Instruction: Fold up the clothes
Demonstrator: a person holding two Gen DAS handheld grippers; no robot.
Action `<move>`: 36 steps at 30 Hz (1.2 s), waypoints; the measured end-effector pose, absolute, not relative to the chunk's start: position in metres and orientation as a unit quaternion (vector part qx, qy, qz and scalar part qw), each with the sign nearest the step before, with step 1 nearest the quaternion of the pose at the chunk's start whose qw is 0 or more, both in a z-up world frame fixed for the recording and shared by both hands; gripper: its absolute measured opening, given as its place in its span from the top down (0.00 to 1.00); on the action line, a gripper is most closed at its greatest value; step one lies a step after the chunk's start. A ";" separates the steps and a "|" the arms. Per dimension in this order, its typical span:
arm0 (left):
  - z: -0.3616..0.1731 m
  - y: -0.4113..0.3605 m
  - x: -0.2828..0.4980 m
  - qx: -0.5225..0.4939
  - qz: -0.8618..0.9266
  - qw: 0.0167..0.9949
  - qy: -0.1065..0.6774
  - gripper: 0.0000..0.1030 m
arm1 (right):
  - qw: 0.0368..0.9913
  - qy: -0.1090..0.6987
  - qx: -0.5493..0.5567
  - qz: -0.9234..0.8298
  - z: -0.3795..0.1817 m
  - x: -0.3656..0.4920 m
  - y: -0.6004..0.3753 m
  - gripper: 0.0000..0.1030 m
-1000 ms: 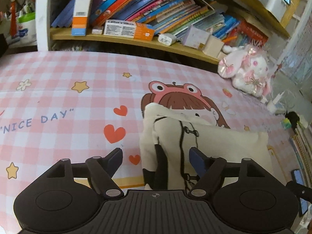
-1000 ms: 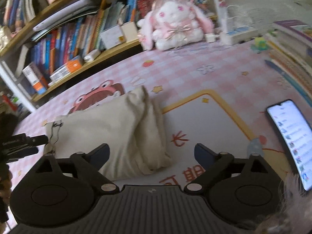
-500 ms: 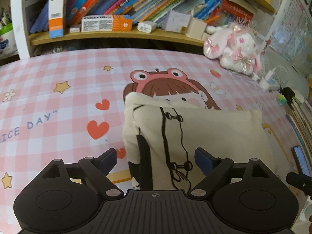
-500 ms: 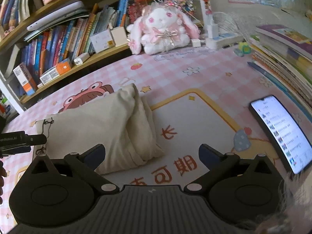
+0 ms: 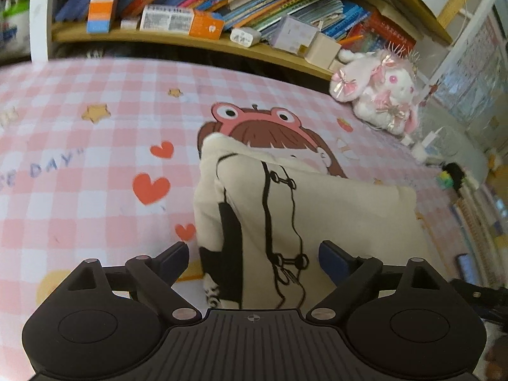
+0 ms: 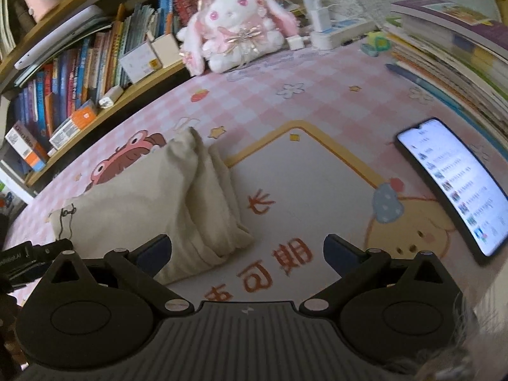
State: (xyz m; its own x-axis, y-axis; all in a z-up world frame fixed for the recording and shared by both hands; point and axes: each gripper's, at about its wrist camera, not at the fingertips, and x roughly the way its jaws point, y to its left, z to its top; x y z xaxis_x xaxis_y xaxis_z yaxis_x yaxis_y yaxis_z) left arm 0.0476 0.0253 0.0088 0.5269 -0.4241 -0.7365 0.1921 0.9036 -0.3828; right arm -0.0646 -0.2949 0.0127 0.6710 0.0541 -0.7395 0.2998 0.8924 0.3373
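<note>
Both grippers' fingers (image 5: 173, 257) gape apart over soft cream folded garment (image 5: 317, 209) (black-trimmed), touching nothing.

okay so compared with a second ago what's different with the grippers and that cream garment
The left gripper has just been opening wider, its jaws astride the garment's near edge without pressing it. The right gripper is open as before, empty. The garment lies folded in the same place; phone and plush rabbit unmoved.

Light: soft, even daylight
Glare: lit phone (image 6: 454, 184) at 3 o'clock
Blur: slight, toward rims
Edges: strong fisheye bending
</note>
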 end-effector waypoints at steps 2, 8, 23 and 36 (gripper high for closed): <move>0.006 0.028 0.045 -0.142 -0.183 0.859 0.456 0.12 | 0.883 0.406 0.229 -0.052 0.013 -0.057 -0.295 0.00; -0.004 0.040 0.039 -0.172 -0.177 0.851 0.463 0.12 | 0.875 0.418 0.243 -0.039 0.015 -0.037 -0.301 0.02; -0.007 0.033 0.047 -0.217 -0.161 0.854 0.444 0.07 | 0.854 0.446 0.265 -0.029 0.004 0.001 -0.326 0.05; -0.007 0.023 0.077 -0.236 -0.144 0.840 0.467 0.10 | 0.842 0.471 0.255 0.070 -0.007 0.037 -0.321 0.49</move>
